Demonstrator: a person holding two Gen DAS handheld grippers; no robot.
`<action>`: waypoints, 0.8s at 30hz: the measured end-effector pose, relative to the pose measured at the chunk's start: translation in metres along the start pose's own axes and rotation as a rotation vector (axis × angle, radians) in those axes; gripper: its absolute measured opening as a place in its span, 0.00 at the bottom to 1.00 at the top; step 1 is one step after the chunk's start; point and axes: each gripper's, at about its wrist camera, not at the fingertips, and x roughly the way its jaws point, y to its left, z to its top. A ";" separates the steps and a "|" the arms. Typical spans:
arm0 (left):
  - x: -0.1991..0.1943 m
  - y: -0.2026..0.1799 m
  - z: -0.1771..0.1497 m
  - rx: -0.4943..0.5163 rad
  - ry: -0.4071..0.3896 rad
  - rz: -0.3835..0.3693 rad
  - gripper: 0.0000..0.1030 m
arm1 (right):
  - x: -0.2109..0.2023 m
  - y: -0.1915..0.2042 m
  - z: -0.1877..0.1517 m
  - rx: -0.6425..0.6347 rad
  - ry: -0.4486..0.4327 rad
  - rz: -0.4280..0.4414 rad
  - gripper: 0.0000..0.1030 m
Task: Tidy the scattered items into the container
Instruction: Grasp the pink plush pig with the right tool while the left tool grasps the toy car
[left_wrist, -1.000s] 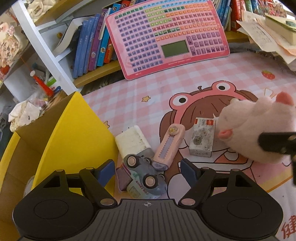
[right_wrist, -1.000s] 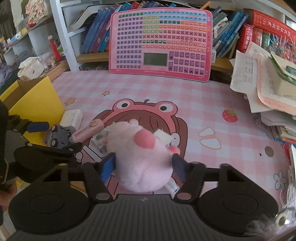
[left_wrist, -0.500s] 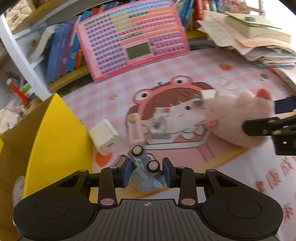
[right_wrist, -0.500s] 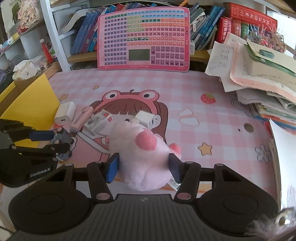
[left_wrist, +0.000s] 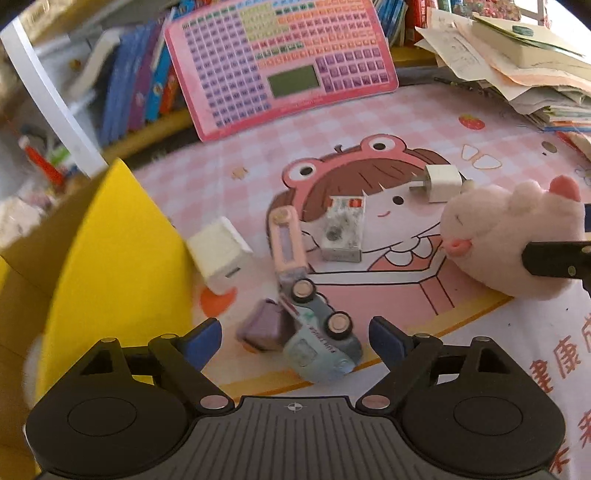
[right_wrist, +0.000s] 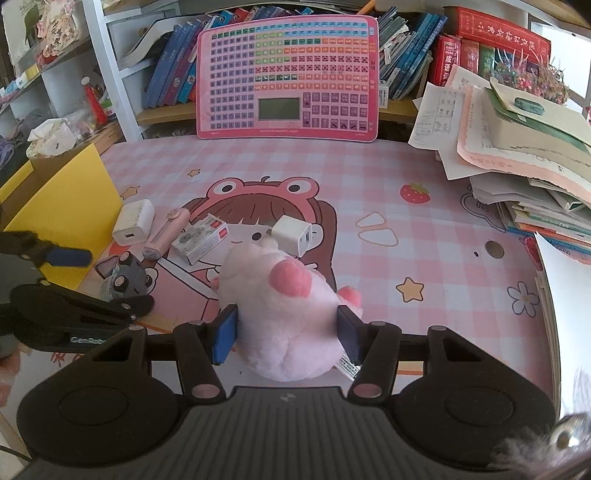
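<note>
My left gripper (left_wrist: 295, 338) is open, its fingers on either side of a grey-blue toy car (left_wrist: 319, 341) lying on the pink mat beside a purple piece (left_wrist: 264, 326). The car also shows in the right wrist view (right_wrist: 125, 278). My right gripper (right_wrist: 288, 334) is shut on a pink plush pig (right_wrist: 286, 314), also visible at the right of the left wrist view (left_wrist: 513, 240). The yellow cardboard box (left_wrist: 107, 251) stands at the left. On the mat lie a white charger (left_wrist: 219, 251), a pink cutter (left_wrist: 286, 243), a small card box (left_wrist: 343, 229) and a white plug (left_wrist: 441, 182).
A pink keyboard toy (right_wrist: 288, 77) leans against bookshelves at the back. A tall pile of papers and books (right_wrist: 517, 147) fills the right side. A coin (right_wrist: 495, 251) lies near the pile.
My left gripper was closed on the toy car half a second ago and has opened around it. My right gripper holds the plush pig throughout and has pulled back slightly.
</note>
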 end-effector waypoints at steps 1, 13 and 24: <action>0.000 -0.001 0.000 -0.002 -0.004 -0.005 0.86 | 0.000 0.001 0.000 -0.001 0.000 -0.001 0.53; -0.003 -0.001 -0.004 -0.004 0.000 -0.068 0.50 | 0.000 0.004 -0.001 -0.022 -0.004 -0.016 0.55; -0.025 -0.001 -0.005 -0.011 -0.036 -0.125 0.49 | 0.011 0.013 0.001 -0.131 0.003 -0.024 0.71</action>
